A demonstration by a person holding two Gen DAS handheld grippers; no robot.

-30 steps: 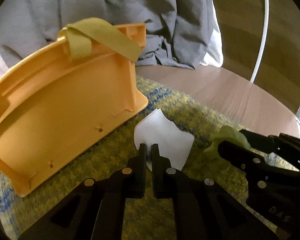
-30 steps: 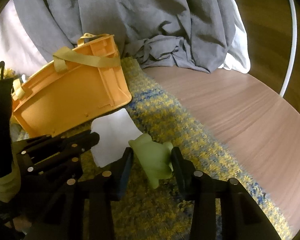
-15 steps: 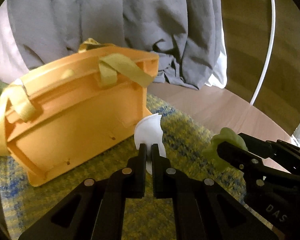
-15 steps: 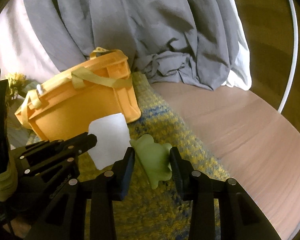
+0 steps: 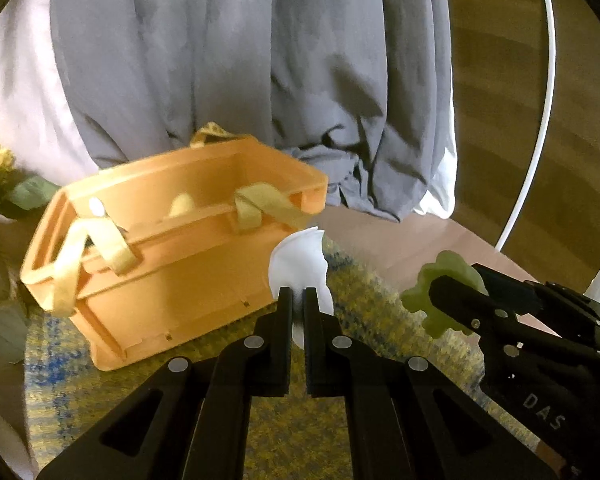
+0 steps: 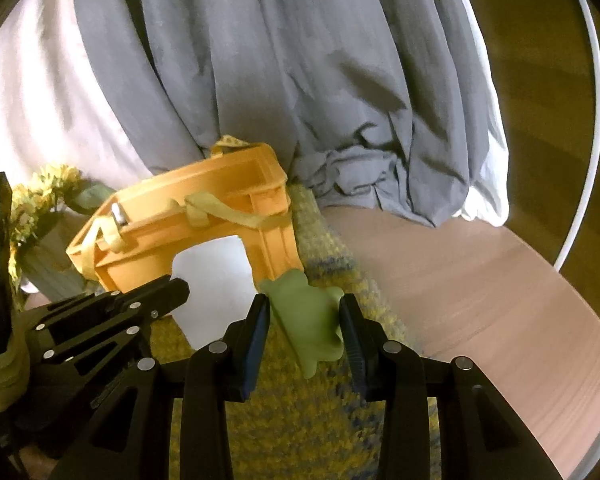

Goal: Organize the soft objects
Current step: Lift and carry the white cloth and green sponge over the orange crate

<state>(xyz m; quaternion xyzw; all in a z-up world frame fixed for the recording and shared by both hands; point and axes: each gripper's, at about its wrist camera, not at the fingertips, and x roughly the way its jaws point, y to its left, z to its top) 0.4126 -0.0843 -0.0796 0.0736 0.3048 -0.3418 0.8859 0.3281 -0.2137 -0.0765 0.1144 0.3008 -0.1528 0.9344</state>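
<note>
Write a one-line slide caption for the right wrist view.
Right gripper holds a green soft toy above the rug, near the orange basket.

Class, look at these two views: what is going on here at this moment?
A person is working with two hand-held claws above a yellow-and-blue woven mat on a wooden table. The left claw is shut on a flat white soft piece. The right claw grips a green soft toy between its fingers. Both are held up just in front of an open orange basket with cloth handles, and neither piece is in it yet. Grey fabric hangs behind.
</note>
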